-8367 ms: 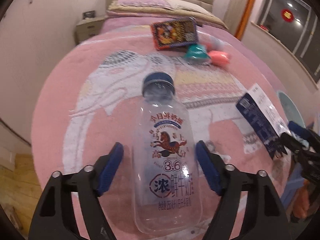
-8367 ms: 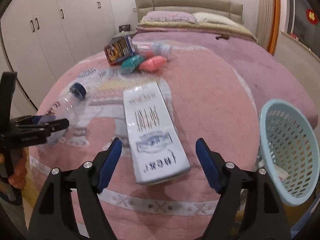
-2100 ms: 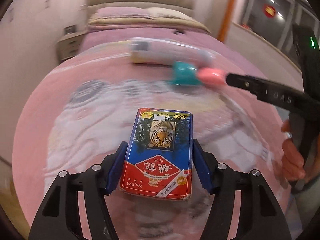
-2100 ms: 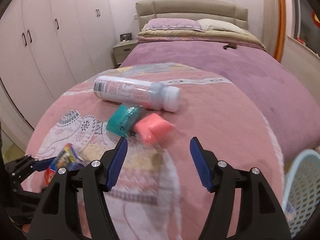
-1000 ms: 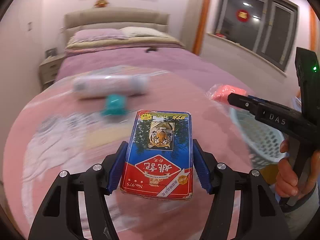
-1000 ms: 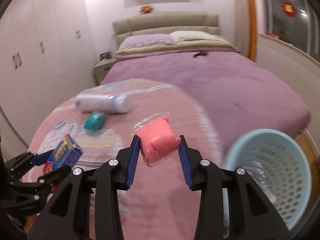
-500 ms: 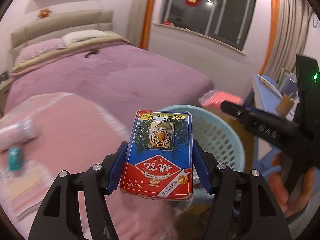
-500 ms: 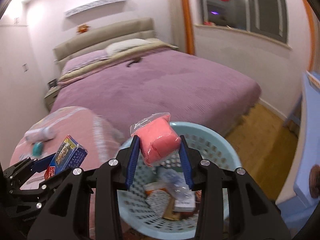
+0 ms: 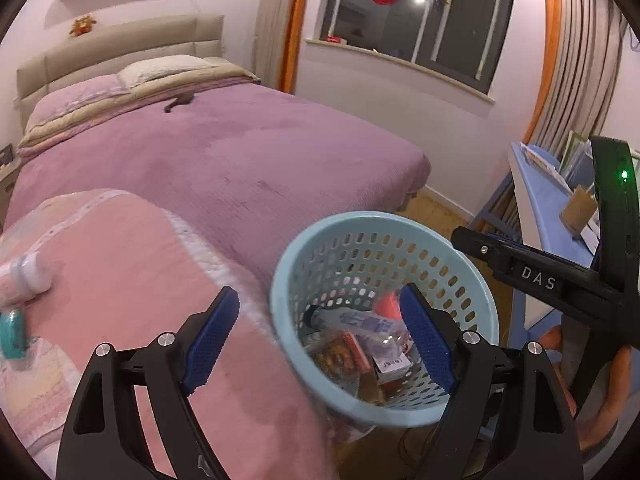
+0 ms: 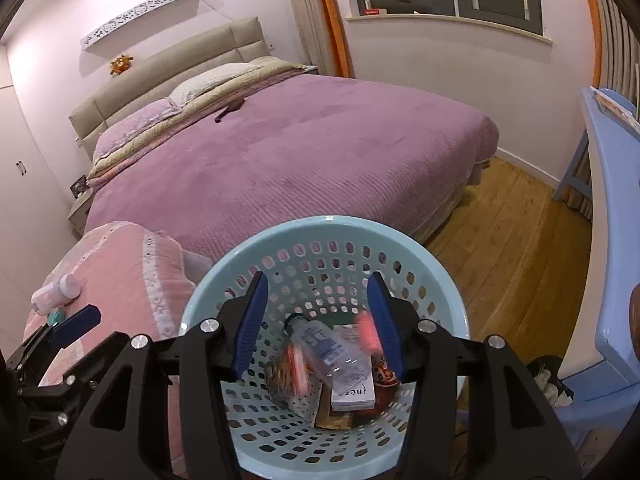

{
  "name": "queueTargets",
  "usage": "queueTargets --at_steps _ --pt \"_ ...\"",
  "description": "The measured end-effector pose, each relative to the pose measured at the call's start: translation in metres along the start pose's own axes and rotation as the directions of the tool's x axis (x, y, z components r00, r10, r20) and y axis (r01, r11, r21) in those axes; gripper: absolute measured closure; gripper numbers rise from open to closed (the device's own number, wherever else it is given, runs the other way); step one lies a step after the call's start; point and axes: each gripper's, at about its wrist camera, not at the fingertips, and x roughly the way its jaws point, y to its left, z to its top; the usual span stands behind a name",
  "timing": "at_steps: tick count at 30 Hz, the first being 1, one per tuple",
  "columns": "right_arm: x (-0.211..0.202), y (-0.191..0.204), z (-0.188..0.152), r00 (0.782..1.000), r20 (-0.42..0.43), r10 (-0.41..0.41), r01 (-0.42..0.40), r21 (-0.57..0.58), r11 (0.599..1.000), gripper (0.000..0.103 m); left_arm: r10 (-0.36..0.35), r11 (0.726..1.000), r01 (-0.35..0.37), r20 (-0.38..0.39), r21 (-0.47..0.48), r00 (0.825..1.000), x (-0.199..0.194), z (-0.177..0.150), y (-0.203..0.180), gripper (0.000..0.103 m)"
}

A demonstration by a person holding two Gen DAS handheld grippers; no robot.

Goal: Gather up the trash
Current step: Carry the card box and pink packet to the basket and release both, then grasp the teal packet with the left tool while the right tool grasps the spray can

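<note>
Basket [image 10: 208, 292]: one, pale blue, beside your bed's foot; holds one clear bottle [image 10: 328, 350], card box [image 9: 344, 350], pink packet [image 10: 366, 334], white carton [image 10: 354, 394].
Left on blanket: one spray can [image 9: 24, 276], one teal packet [image 9: 12, 332].
Left gripper [image 9: 320, 344]: jaws just opening, nothing between.
Right gripper [image 10: 316, 320]: likewise, over basket.

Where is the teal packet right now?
The teal packet lies on the pink blanket at the left wrist view's far left edge, just below the white bottle, well outside the basket.
</note>
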Motion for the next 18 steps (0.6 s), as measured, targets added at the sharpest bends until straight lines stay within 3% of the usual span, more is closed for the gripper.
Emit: queueTargets --at_steps 8,13,15,17,18 --pt "-0.02 0.046 -0.001 0.996 0.045 0.073 -0.069 -0.081 0.994 0.055 0.097 0.994 -0.102 0.105 0.048 0.99 -0.058 -0.004 0.019 0.023" --pt "-0.033 0.105 -0.006 0.983 0.121 0.136 -0.112 -0.192 0.975 0.053 0.163 0.986 -0.164 0.15 -0.007 0.975 -0.095 -0.016 0.069 0.023" --pt "-0.035 0.13 -0.012 0.975 0.169 0.145 -0.103 -0.239 0.966 0.045 0.229 0.973 -0.226 0.144 -0.041 0.963 -0.105 -0.024 0.098 0.023" --pt "-0.032 0.156 -0.017 0.965 0.173 0.199 -0.145 -0.283 0.948 0.045 0.286 0.957 -0.277 0.13 -0.08 0.949 -0.111 -0.031 0.126 0.022" --pt "-0.029 0.169 -0.019 0.959 0.165 0.229 -0.172 -0.301 0.938 0.044 0.343 0.937 -0.331 0.115 -0.107 0.932 -0.114 -0.037 0.145 0.022"
